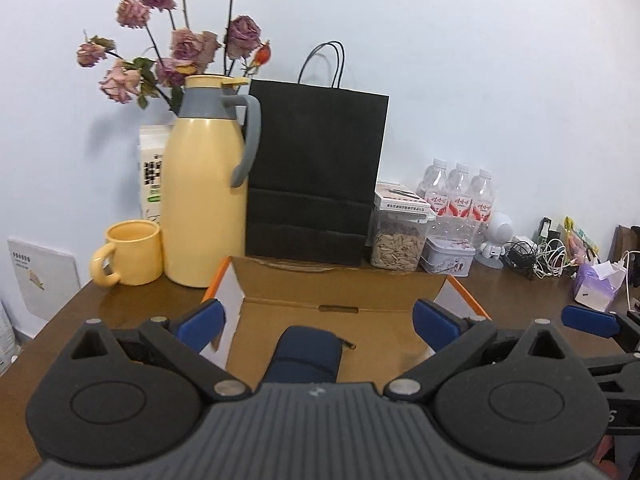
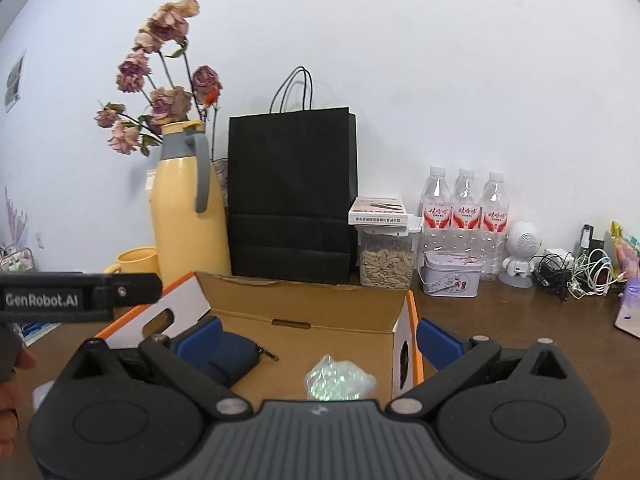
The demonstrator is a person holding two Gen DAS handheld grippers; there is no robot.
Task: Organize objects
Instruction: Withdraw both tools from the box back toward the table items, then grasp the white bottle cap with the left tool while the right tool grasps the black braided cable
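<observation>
1. The left gripper (image 1: 318,326) stands wide, its blue pads well apart and pressing on nothing.
2. Just ahead of and below it lies the open cardboard box (image 1: 340,280) on the brown worktop (image 1: 120,300); a dark blue pouch (image 1: 306,354) rests on the box floor between the left gripper's fingers, untouched.
3. The right gripper (image 2: 318,340) also stands at its widest, holding nothing.
4. Directly below its spread fingers, inside the same box, sits a crinkled clear wrapper with a greenish shine (image 2: 338,378); the blue pouch lies beside that gripper's left finger.
5. The right gripper's right finger hangs outside the box's orange-edged side wall.
6. Beyond the box, ahead of both grippers, a black paper bag (image 1: 316,168) stands against the wall.
7. Ahead and to the left stand a yellow jug (image 1: 204,200) and a yellow mug (image 1: 130,252), with dried roses (image 1: 180,48) behind them.
8. Ahead and to the right are a jar of seeds (image 1: 398,244), a small tin (image 1: 448,254) and three water bottles (image 1: 460,192).
</observation>
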